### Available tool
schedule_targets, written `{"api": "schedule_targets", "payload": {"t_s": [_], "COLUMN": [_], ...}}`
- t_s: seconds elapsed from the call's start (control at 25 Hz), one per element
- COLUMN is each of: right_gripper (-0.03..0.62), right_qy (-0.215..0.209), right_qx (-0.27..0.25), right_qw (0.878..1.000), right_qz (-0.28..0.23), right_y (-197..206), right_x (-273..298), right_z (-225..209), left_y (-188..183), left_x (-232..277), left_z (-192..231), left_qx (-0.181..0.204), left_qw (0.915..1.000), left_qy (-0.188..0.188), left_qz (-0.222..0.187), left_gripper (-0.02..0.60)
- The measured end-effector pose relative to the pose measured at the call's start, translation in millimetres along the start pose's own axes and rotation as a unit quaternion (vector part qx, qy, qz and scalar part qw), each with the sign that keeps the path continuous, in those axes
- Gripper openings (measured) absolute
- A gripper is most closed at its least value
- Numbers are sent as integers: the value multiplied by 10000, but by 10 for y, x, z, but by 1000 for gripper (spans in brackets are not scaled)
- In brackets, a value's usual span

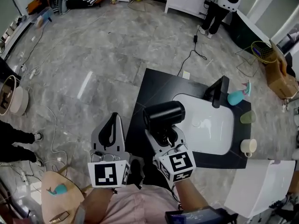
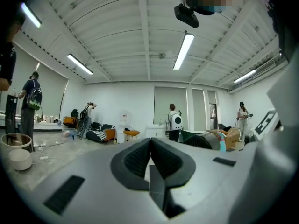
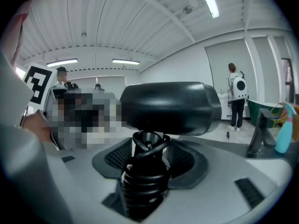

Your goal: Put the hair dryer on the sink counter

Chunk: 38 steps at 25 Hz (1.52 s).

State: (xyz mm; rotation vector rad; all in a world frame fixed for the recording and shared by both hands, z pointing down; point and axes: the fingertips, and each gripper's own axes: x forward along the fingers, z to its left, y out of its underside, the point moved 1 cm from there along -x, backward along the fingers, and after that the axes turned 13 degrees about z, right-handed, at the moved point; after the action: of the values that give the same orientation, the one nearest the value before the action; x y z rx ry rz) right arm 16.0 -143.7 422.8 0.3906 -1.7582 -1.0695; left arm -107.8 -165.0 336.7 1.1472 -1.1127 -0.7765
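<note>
Black hair dryer is clamped by its handle in the right hand-held gripper, over the near-left edge of the surface. Bare surface lies ahead, basin ahead-right. Left hand-held gripper is closed and empty, outside that edge.

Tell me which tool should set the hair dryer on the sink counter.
Right. The right tool grips the hair dryer above the counter; the left tool is shut, empty, over the floor.

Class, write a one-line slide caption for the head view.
Right gripper holds a black hair dryer by its handle over the black sink counter; left gripper shut and empty.
</note>
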Motion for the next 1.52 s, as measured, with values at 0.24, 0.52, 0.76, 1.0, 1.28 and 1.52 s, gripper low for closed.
{"api": "schedule_targets", "payload": {"t_s": [0.24,0.52,0.76,1.0,1.28,1.52], "right_gripper": [239,239,239,241,244,244], "right_qy": [-110,-236,-315,-403,-425,-403], "right_qx": [106,222,307,401,523,693], "right_qw": [9990,9967,9941,9919,9886,9836], "right_qz": [410,745,996,1134,1348,1617], "right_y": [326,599,814,891,962,1027], "right_x": [243,474,610,691,831,937], "right_z": [-27,-59,-60,-52,-94,-110], "left_y": [250,481,631,720,785,795], "left_x": [98,219,304,359,454,481], "left_z": [1,14,-14,-16,26,92], "left_qx": [-65,-135,-190,-235,-292,-332], "left_qw": [9995,9980,9965,9953,9945,9943], "left_qy": [-28,-69,-69,-75,-108,-129], "left_qz": [305,620,810,940,996,1008], "left_gripper": [9,9,9,9,9,9]}}
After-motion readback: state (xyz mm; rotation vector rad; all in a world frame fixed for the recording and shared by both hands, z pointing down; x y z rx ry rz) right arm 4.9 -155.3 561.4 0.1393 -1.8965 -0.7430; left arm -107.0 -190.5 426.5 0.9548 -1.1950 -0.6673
